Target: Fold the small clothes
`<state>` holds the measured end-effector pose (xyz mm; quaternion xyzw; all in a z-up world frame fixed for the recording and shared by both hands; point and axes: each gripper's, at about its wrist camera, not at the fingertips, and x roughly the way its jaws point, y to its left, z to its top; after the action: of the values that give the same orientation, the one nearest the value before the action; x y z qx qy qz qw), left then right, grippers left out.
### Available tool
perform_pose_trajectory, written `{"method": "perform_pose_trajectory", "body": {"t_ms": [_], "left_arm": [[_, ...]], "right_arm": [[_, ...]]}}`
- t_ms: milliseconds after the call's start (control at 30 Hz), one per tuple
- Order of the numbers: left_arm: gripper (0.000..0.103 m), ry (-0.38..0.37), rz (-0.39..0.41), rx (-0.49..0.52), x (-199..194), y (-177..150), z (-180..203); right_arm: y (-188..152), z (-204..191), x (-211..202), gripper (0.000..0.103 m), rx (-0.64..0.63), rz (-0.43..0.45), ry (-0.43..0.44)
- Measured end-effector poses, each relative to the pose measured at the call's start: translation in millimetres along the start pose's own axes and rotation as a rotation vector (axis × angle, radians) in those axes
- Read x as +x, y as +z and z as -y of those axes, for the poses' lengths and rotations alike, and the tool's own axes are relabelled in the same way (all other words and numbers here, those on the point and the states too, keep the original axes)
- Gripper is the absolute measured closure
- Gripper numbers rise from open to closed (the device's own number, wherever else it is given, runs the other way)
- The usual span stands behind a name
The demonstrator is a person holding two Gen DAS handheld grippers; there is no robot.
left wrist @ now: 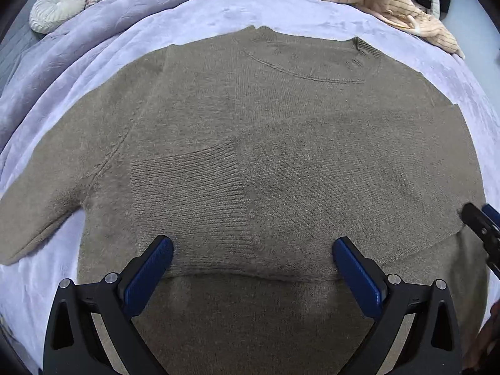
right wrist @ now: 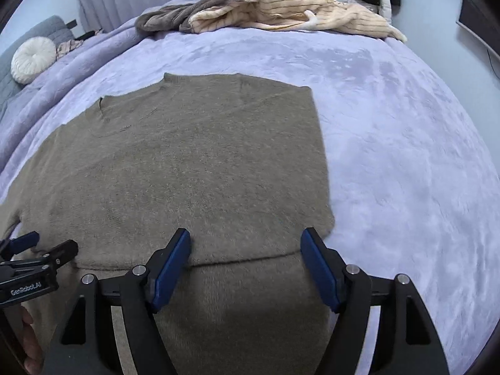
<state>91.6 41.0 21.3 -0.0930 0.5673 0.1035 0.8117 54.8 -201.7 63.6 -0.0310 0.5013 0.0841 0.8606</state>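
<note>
A brown knit sweater [left wrist: 265, 143] lies flat on the lilac bedspread [left wrist: 312, 15], neckline at the far side. One sleeve is folded across the body, its ribbed cuff [left wrist: 190, 200] near the middle. The other sleeve [left wrist: 34, 218] stretches out to the left. My left gripper [left wrist: 253, 250] is open and empty, just above the folded sleeve's near edge. My right gripper [right wrist: 245, 240] is open and empty above the sweater [right wrist: 187, 162] near its right side. It also shows at the right edge of the left wrist view [left wrist: 481, 222]. The left gripper shows at the left of the right wrist view [right wrist: 37, 247].
A pile of clothes, cream striped [right wrist: 281, 12] and grey-brown [right wrist: 187, 12], lies at the far edge of the bed. A round white cushion [right wrist: 32, 59] sits far left on a grey sofa. Bare bedspread [right wrist: 406, 156] extends to the right of the sweater.
</note>
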Motion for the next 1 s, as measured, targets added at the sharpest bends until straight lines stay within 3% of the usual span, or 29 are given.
{"method": "perform_pose_trajectory", "body": {"t_ms": [133, 233, 300, 400, 467, 567, 800, 900, 1000], "left_arm": [[0.0, -0.078, 0.039, -0.053, -26, -11, -2], [0.0, -0.055, -0.018, -0.022, -13, -20, 1], [0.0, -0.033, -0.036, 0.004, -9, -33, -2], [0.0, -0.028, 0.007, 0.012, -28, -59, -11], [0.0, -0.08, 0.003, 0.029, -37, -80, -13], [0.0, -0.049, 0.016, 0.161, -45, -113, -8], [0.0, -0.12, 0.044, 0.222, -73, -182, -48], [0.0, -0.118, 0.052, 0.211, -91, -195, -52], [0.0, -0.215, 0.077, 0.227, -109, -212, -40]], "right_arm": [[-3, -17, -14, 0.025, -0.035, 0.042, 0.047], [-10, -38, 2, 0.024, -0.075, -0.014, 0.094], [-21, -45, 9, 0.025, -0.091, -0.058, 0.061], [-46, -50, -13, 0.024, -0.138, -0.022, 0.036], [-71, -52, -29, 0.022, -0.163, -0.013, 0.08], [-106, -57, -39, 0.021, -0.256, -0.022, 0.071], [-175, -21, -85, 0.021, -0.397, 0.007, 0.114], [-177, -20, -100, 0.02, -0.414, -0.009, 0.114], [-164, -42, -108, 0.02, -0.429, 0.02, 0.189]]}}
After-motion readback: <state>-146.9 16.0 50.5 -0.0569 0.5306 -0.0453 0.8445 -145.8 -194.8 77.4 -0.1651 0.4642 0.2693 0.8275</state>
